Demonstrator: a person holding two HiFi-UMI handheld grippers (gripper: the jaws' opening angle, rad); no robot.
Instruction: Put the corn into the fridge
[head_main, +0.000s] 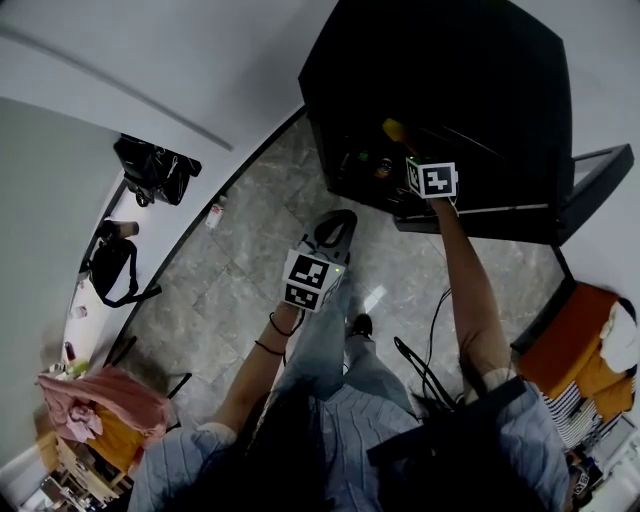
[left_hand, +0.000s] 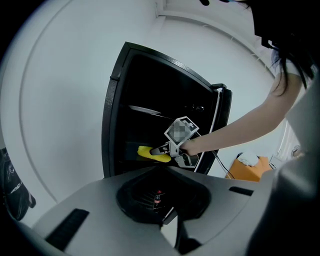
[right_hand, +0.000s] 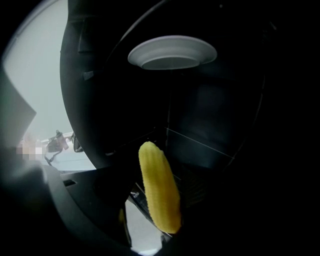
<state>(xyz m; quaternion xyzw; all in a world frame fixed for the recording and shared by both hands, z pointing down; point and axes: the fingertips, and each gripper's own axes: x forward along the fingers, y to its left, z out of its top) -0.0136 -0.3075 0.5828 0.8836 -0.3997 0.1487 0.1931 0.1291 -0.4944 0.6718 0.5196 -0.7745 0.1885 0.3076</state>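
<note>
Two grippers in view. One corn (right_hand: 160, 192) clamped in right gripper (left_hand: 159, 148), held inside one open fridge (head_main: 450, 70), beneath one white plate (right_hand: 172, 52). Closed and empty: left gripper (head_main: 335, 232), outside fridge, above floor (head_main: 230, 270).

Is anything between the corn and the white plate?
No; the right gripper view shows only dark space inside the fridge between the corn and the plate above.

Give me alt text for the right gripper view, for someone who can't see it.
The right tool grips a yellow corn cob by its lower end, tip pointing into the dark open fridge. A white dish sits higher up inside.
</note>
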